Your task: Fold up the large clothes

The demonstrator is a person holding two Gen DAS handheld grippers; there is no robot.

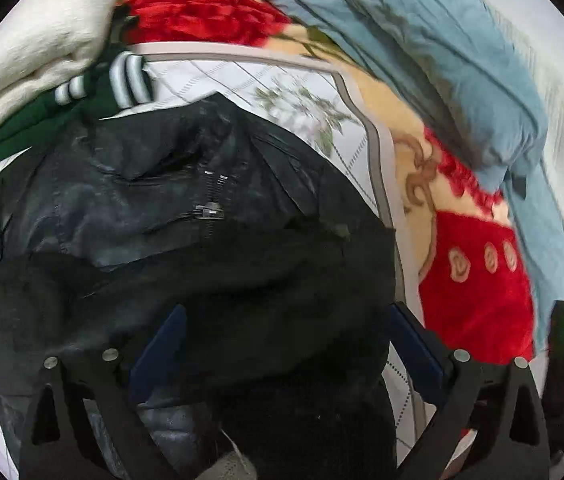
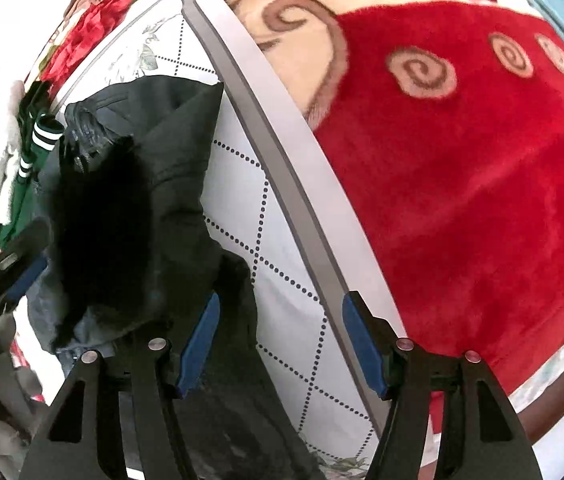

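Jaws of both the left gripper (image 1: pixel 282 352) and right gripper (image 2: pixel 278 340) gape wide, holding nothing; pinch the black jacket (image 1: pixel 170 208) hem at 2 corners before folding.

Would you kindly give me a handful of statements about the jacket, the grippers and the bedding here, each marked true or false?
1. The black jacket lies on a white quilted mat with a grey border. True.
2. The left gripper is shut with its fingers touching. False: its fingers stand wide apart, with jacket fabric between them.
3. A green garment with white stripes lies beside the jacket. True.
4. The right gripper is clamped on the red blanket. False: it is open over the mat at the jacket's edge.
5. The jacket's zipper shows in the left wrist view. True.
6. The blanket beyond the mat is plain blue. False: it is red and cream with swirls.
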